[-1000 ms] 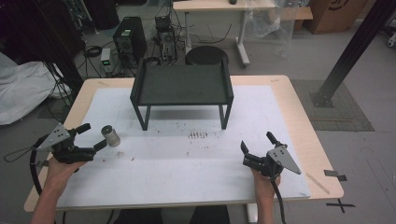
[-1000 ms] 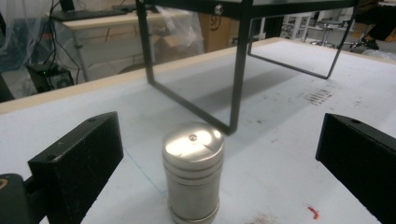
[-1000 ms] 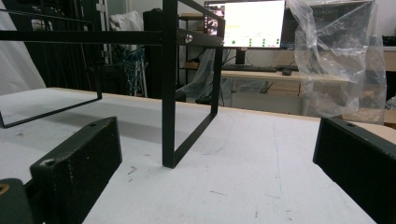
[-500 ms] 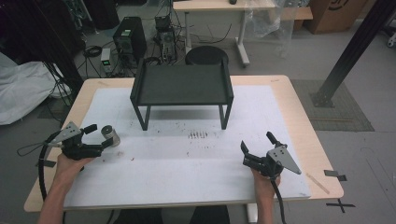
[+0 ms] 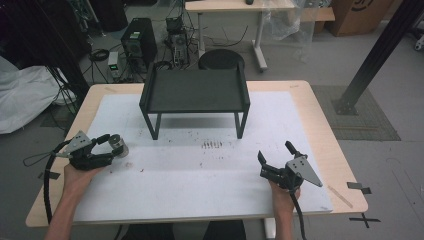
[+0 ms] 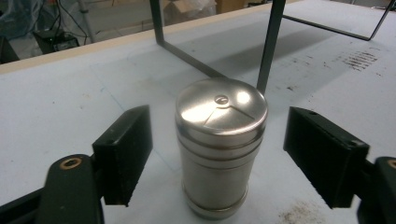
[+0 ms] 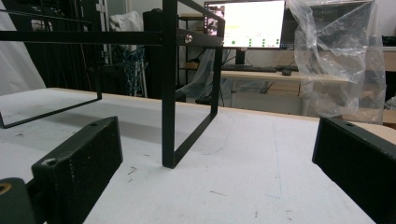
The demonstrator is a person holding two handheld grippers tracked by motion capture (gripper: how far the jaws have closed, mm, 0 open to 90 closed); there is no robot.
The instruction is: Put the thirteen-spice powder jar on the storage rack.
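A small steel canister with a domed lid [image 5: 118,145] [image 6: 218,149] stands upright on the white mat at the left. My left gripper [image 5: 112,149] [image 6: 233,158] is open around it, one jaw on each side with a gap to each, not touching. My right gripper [image 5: 276,161] [image 7: 219,177] rests low over the mat at the right front, open with nothing between its jaws. It looks toward the right front leg of the black shelf [image 7: 169,84].
A black metal shelf [image 5: 195,92] on thin legs stands at the back middle of the white mat [image 5: 200,170]. Dark smudges [image 5: 212,144] mark the mat in front of it. A desk, a monitor and computer gear lie beyond the table.
My left gripper has moved right along the mat toward the canister, and its jaws now stand on either side of it. The right gripper has stayed put.
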